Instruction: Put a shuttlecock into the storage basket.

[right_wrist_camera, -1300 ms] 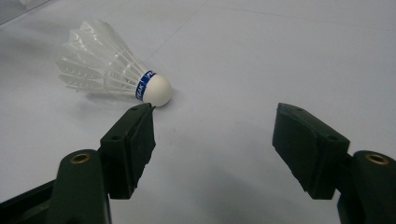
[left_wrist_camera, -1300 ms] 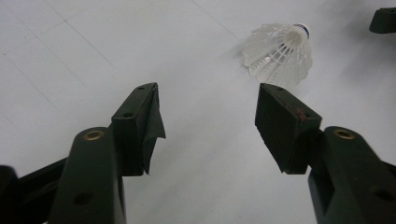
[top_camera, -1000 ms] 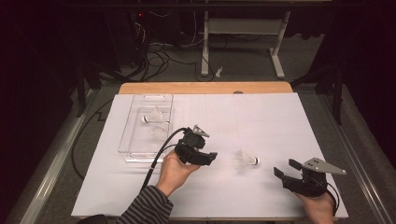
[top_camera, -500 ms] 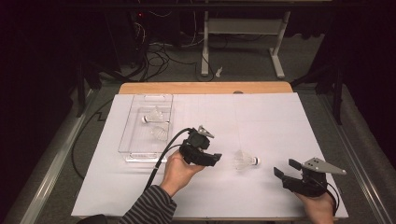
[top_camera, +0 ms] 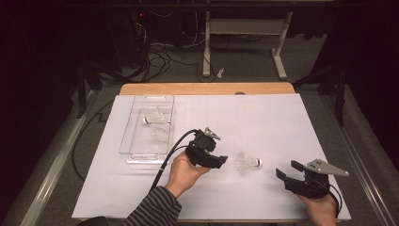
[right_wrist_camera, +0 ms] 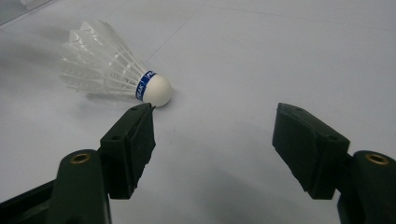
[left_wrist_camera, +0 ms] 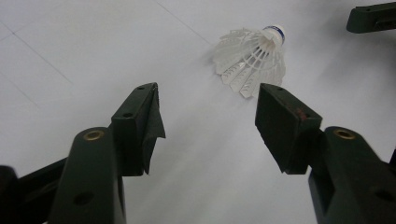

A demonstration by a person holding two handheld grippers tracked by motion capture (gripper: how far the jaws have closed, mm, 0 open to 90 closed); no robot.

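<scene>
Shuttlecock: lies on its side on the white sheet, between the two grippers, touching neither.
Long axis: runs roughly left to right across the table, feather skirt toward the left gripper, cork tip with its blue band toward the right gripper.
Left jaws: spread wide and empty; in the left gripper view the shuttlecock sits just ahead of them, off toward the right-hand jaw, skirt end nearest.
Right jaws: also parted and empty; in the right gripper view the cork sits just beyond the left-hand jaw tip.
Nearer hand: the left gripper, just beside the skirt; the right rests farther off near the table's front edge.
Likely next: judging by position, a short reach forward by the left gripper would straddle the skirt.
Clear tray: at the sheet's left, holding two more shuttlecocks.
</scene>
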